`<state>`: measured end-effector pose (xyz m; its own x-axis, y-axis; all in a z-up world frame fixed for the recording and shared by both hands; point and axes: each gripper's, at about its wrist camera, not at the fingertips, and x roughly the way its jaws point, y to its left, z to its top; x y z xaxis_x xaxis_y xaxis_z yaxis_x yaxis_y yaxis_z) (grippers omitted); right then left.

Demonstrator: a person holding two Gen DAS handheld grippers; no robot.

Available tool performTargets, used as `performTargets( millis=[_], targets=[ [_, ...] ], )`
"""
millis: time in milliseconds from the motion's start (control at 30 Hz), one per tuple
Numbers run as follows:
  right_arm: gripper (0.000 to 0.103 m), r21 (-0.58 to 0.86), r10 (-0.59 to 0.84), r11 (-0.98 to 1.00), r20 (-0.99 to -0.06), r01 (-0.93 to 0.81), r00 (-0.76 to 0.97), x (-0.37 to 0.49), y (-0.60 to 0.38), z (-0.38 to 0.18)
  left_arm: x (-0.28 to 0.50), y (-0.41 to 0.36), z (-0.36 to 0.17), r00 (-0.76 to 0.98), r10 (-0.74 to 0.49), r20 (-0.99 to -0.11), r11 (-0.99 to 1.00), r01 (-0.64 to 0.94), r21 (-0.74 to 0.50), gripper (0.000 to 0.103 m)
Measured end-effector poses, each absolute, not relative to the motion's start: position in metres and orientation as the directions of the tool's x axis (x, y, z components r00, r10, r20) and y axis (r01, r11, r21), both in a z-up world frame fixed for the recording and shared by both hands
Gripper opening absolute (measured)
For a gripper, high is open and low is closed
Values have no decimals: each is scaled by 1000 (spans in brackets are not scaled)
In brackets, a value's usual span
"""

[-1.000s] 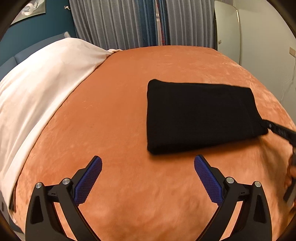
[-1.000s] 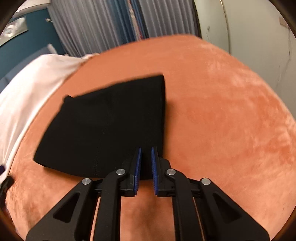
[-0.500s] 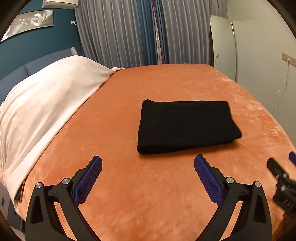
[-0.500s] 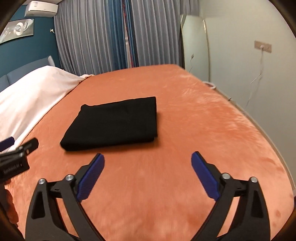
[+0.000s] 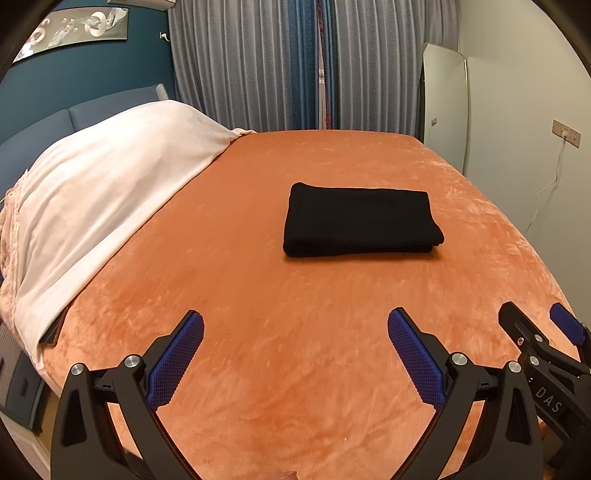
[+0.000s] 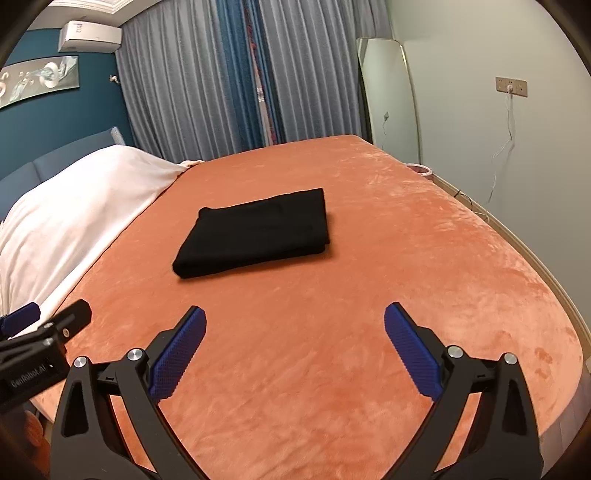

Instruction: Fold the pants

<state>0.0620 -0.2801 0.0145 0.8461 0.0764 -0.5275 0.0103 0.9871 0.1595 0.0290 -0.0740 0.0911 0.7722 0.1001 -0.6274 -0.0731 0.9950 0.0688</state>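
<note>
The left gripper [image 5: 295, 354] hangs above the near part of an orange plush bedspread [image 5: 295, 369], its two black fingers spread wide and their blue ribbed pads [image 5: 177, 363] holding nothing. The right gripper [image 6: 294, 352] stands just beside it, likewise splayed to its full spread, with only bare bedspread showing between its blue pads [image 6: 412, 354]. Each tool shows at the edge of the other's camera: the right one at the lower right of the left wrist view, the left one at the lower left of the right wrist view, where white lettering marks its black body.

Well ahead of both tools, the black pants [image 5: 360, 224] lie folded into a compact, layered rectangle on the middle of the bed, flat on the bedspread and touching neither gripper. The stacked edges of the folds face the cameras.

To the left, a cream blanket [image 5: 103, 192] is draped over the head of the bed, in front of a blue padded headboard [image 5: 74, 122] and a teal wall bearing a long framed picture [image 5: 77, 29]. An air conditioner [image 6: 90, 35] is mounted high on that wall. Grey and blue curtains [image 5: 295, 66] hang closed behind the bed. A tall mirror [image 5: 445, 107] leans in the corner at right, near a wall socket [image 6: 511, 86] with a white cable trailing down from it.
</note>
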Motion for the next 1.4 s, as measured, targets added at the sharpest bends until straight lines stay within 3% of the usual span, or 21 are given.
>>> performTargets(
  millis=[1100,1233,1400],
  targets=[
    [95,107,81,994,-534,-28,841,27,-232,12,-20,-49,80,774,108,-624,994,-70,85,98],
    [95,106,85,994,-536,-33,840,26,-230,11,-26,-52,79,794,169,-584,985,-117,126,98],
    [95,106,88,994,-539,-36,838,25,-230,10,-26,-50,79,794,87,-602,996,-55,70,98]
  ],
)
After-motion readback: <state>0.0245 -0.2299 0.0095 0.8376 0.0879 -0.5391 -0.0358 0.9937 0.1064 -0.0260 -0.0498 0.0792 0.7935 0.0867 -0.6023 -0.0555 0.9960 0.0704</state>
